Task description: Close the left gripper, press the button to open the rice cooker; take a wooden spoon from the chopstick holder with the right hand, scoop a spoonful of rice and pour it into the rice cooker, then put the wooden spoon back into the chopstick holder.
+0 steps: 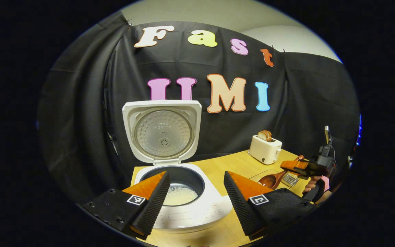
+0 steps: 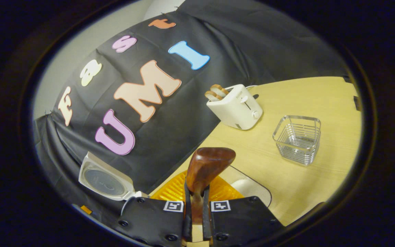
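Observation:
The white rice cooker (image 1: 183, 209) stands open with its lid (image 1: 163, 130) upright, and white rice (image 1: 180, 195) lies in the dark inner pot. My left gripper (image 1: 195, 175) hangs open just in front of the pot, holding nothing. Off to the right, a hand holds my right gripper (image 1: 295, 166), shut on the handle of the wooden spoon (image 1: 271, 180). In the right gripper view the spoon (image 2: 207, 164) sticks out ahead between the shut fingers of the right gripper (image 2: 197, 192). The wire chopstick holder (image 2: 298, 139) stands empty to the right.
A white toaster (image 2: 235, 106) with bread slices sits at the back of the wooden table (image 2: 314, 99). A clear shallow container (image 2: 252, 187) with something pale inside lies under the spoon. The cooker lid (image 2: 105, 180) shows at the lower left.

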Tool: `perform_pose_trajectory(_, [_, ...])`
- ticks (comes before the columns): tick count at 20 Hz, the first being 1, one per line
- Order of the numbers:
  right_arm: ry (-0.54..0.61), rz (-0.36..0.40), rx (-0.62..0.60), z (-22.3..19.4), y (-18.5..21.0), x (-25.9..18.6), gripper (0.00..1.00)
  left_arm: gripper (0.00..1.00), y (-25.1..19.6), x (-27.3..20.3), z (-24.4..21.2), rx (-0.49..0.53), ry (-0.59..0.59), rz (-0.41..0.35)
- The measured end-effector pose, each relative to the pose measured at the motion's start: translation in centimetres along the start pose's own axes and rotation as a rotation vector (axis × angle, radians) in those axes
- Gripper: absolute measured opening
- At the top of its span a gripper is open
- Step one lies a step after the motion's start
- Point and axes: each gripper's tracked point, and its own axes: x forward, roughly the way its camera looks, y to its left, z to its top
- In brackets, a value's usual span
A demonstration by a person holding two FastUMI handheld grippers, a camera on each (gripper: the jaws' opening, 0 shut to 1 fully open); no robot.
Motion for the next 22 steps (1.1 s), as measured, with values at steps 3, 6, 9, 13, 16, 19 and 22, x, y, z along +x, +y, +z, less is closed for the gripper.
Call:
perform_pose_trajectory(3, [-0.015,0.028,0.039,0.5,1.5,-0.7,0.16,0.93,0.0,-0.2,0.0,-0.004,-0.004,-0.009])
perform_pose_trajectory(6, [-0.036,0.047,0.050,0.9,3.2,-1.4,0.15,0.93,0.2,-0.4,-0.1,-0.019,-0.006,-0.016])
perform_pose_trajectory(9, [-0.048,0.074,0.050,1.4,5.3,-2.2,0.15,0.93,0.7,-0.9,-0.4,-0.038,-0.005,-0.018])
perform_pose_trajectory(13, [-0.051,0.128,0.067,1.6,9.2,-3.2,0.14,0.94,1.7,-1.7,-1.1,-0.060,-0.001,-0.010])
perform_pose_trajectory(16, [-0.056,0.162,0.048,1.3,12.0,-3.4,0.14,0.94,2.6,-2.2,-1.6,-0.074,0.004,0.002])
perform_pose_trajectory(19, [-0.044,0.210,0.052,0.6,15.3,-3.7,0.15,0.94,3.6,-2.8,-1.8,-0.075,0.007,0.019])
perform_pose_trajectory(22, [-0.042,0.243,-0.002,-0.4,18.5,-3.7,0.15,0.94,4.3,-3.3,-2.1,-0.078,0.005,0.029])
